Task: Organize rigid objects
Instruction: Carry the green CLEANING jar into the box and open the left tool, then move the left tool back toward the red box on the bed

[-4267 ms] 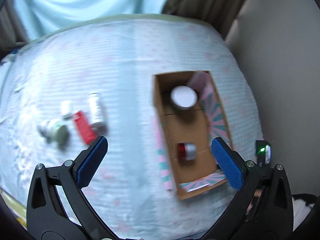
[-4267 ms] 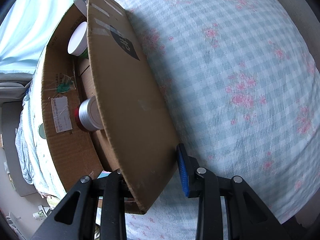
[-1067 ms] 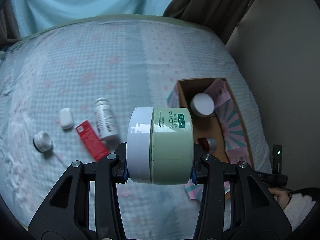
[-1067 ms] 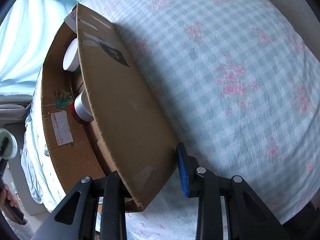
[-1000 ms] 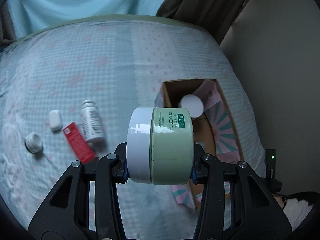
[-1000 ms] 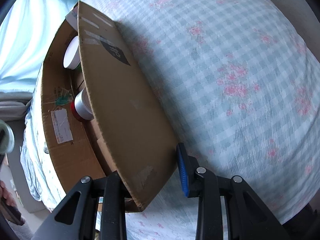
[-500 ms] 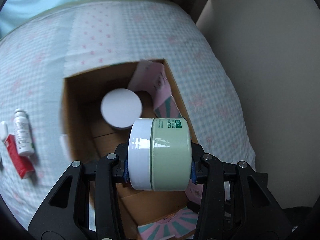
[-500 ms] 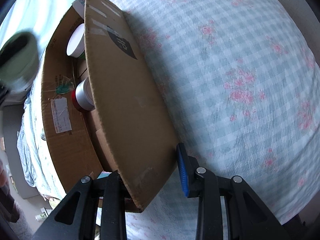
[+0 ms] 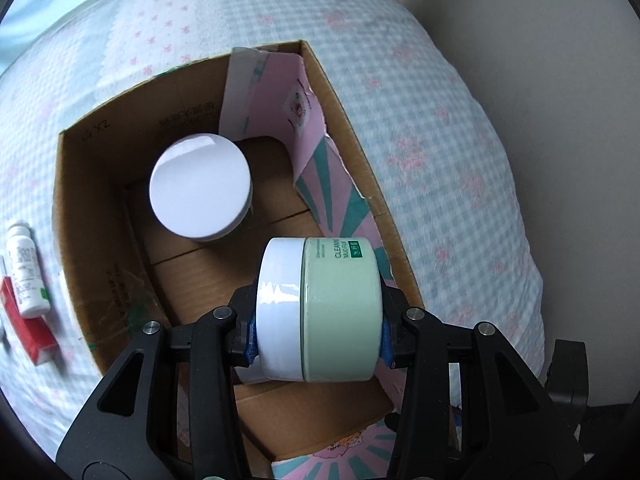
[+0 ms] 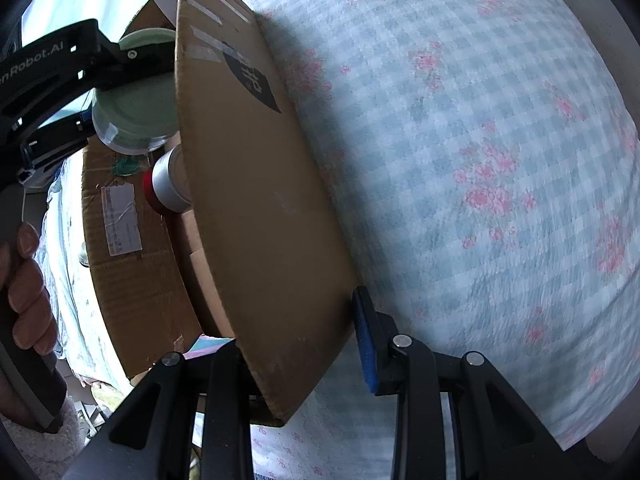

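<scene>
My left gripper [image 9: 318, 336] is shut on a pale green jar with a white lid [image 9: 320, 312], held on its side above the open cardboard box [image 9: 96, 184]. A white-lidded jar [image 9: 200, 190] stands at the box's far end. The held jar [image 10: 136, 116] also shows in the right wrist view above a red and silver tin [image 10: 166, 184] inside the box. My right gripper [image 10: 304, 344] straddles the box's near side wall [image 10: 256, 184]; the wall fills the gap between the fingers.
The box lies on a checked floral bedspread [image 9: 440, 128]. A white bottle [image 9: 24, 268] and a red packet [image 9: 28, 328] lie on the bed left of the box. A pink patterned flap [image 9: 288, 108] leans inside the box. A wall stands at the right.
My left gripper picked up the green jar from the bed and carried it right, over the box, then lower into it. The right gripper has stayed on the box wall.
</scene>
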Tool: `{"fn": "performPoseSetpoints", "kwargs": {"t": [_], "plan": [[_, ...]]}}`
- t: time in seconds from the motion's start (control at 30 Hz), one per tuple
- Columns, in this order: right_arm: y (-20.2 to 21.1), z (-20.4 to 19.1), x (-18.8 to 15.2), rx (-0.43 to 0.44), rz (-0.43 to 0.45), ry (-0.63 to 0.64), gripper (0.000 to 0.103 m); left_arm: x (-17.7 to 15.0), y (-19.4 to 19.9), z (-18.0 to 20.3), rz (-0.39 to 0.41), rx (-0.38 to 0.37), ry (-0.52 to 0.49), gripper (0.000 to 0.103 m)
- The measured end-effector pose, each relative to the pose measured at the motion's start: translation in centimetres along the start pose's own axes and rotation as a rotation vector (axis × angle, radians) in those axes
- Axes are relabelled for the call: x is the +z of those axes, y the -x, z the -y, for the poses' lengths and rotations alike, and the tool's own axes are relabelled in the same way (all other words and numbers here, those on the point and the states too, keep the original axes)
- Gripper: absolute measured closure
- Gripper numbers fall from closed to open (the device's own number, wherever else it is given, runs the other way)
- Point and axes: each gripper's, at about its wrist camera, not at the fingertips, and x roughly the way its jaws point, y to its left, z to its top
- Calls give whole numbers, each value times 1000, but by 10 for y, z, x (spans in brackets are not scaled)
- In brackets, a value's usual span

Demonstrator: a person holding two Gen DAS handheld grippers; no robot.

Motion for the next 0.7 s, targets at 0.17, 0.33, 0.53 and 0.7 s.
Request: {"fn": "performPoseSetpoints", "kwargs": {"t": [0.17, 0.33, 0.53, 0.7], "plan": [[-6, -5, 3, 0, -3, 9, 75, 3, 11, -6, 40, 28, 31, 0], [-5, -3, 5, 2, -3, 13, 75, 0, 13, -15, 37, 20, 69, 0], [-6, -2, 4, 5, -2, 13, 75, -5, 44, -13, 51, 35, 73, 0], [-7, -2, 7, -2, -8, 20, 75, -20, 100, -14, 105, 40, 97, 0]]}}
